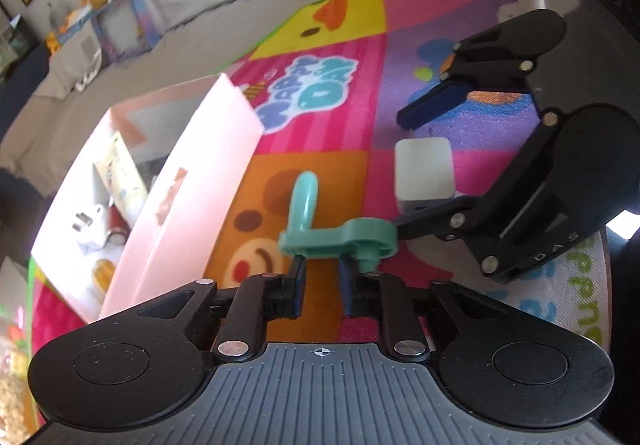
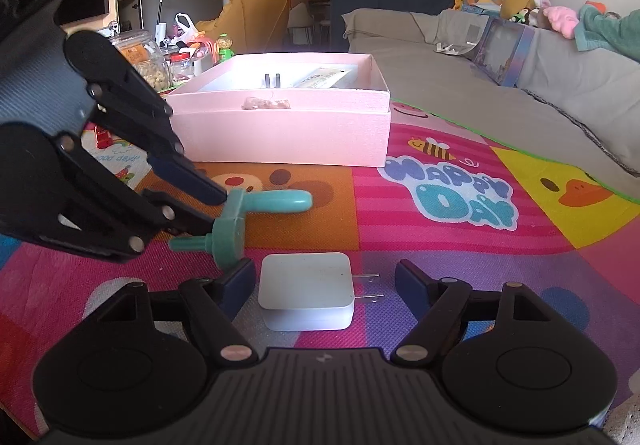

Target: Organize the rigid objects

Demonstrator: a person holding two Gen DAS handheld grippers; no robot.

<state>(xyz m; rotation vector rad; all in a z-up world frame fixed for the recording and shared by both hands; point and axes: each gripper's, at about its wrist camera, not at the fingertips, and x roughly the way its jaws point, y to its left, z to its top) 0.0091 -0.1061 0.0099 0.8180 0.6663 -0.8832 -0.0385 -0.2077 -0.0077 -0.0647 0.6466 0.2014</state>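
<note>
A teal plastic crank handle [image 1: 340, 235] lies on the colourful play mat. My left gripper [image 1: 322, 273] has its blue fingers on either side of the crank's flat arm, narrowly apart; the crank still rests on the mat [image 2: 236, 221]. A white plug adapter [image 2: 306, 291] lies on the mat between the wide-open fingers of my right gripper [image 2: 325, 281], prongs pointing right. It also shows in the left wrist view [image 1: 424, 173]. The pink box [image 2: 280, 125] holds another white plug [image 1: 90, 225] and a tube.
A grey sofa [image 2: 520, 85] with toys and a boxed item borders the mat behind. Jars of snacks [image 2: 152, 61] stand left of the pink box. The mat [image 2: 440, 245] extends to the right.
</note>
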